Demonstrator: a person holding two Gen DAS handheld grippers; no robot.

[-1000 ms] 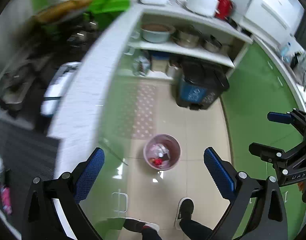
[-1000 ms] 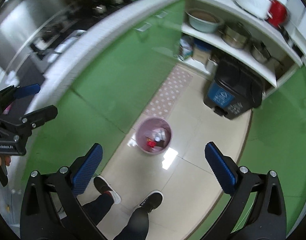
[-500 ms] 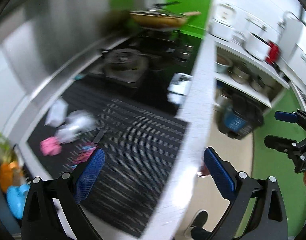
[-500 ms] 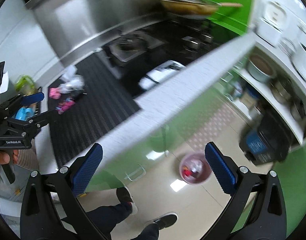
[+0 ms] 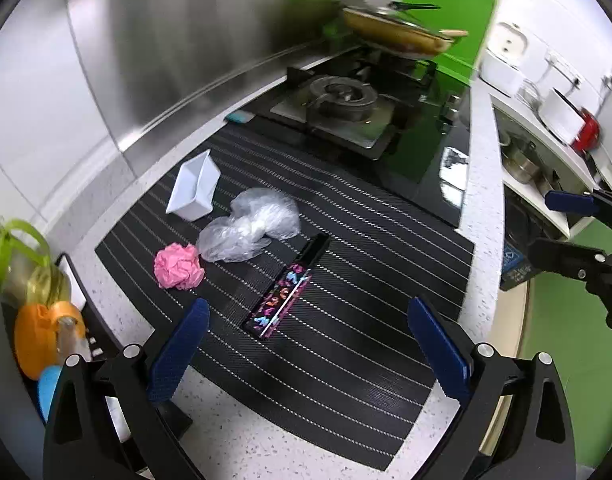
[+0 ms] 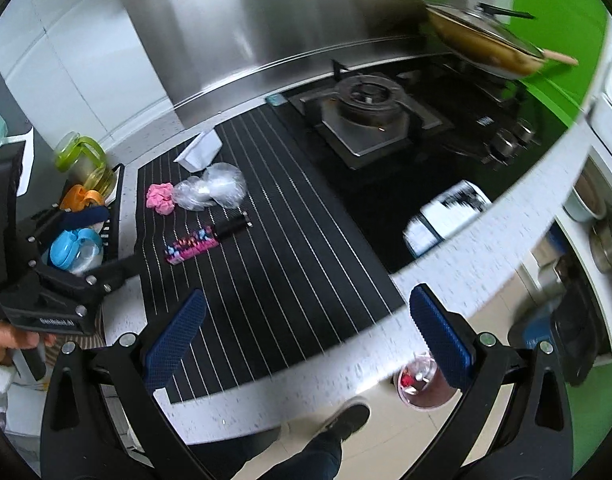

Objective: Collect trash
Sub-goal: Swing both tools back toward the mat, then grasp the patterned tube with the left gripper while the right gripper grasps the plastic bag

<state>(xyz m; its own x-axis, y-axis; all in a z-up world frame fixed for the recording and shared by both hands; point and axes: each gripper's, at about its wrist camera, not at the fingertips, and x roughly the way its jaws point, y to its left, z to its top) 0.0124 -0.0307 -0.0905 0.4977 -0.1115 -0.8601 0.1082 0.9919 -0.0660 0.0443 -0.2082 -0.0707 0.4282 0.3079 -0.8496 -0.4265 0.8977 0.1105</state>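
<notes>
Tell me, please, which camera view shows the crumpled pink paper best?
The left wrist view: the crumpled pink paper sits large and sharp beside the clear plastic bag. The right wrist view shows it smaller and farther off.

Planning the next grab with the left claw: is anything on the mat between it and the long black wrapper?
Nothing visible. The left claw hangs open above bare striped mat, and the black wrapper lies just ahead. The pink paper ball and clear plastic bag sit off to its left.

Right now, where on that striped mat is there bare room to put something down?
The striped mat is bare between the long dark wrapper and the white counter edge, and along its near end. The far left corner is crowded: white tray, clear plastic bag and pink paper ball sit bunched together.
</notes>
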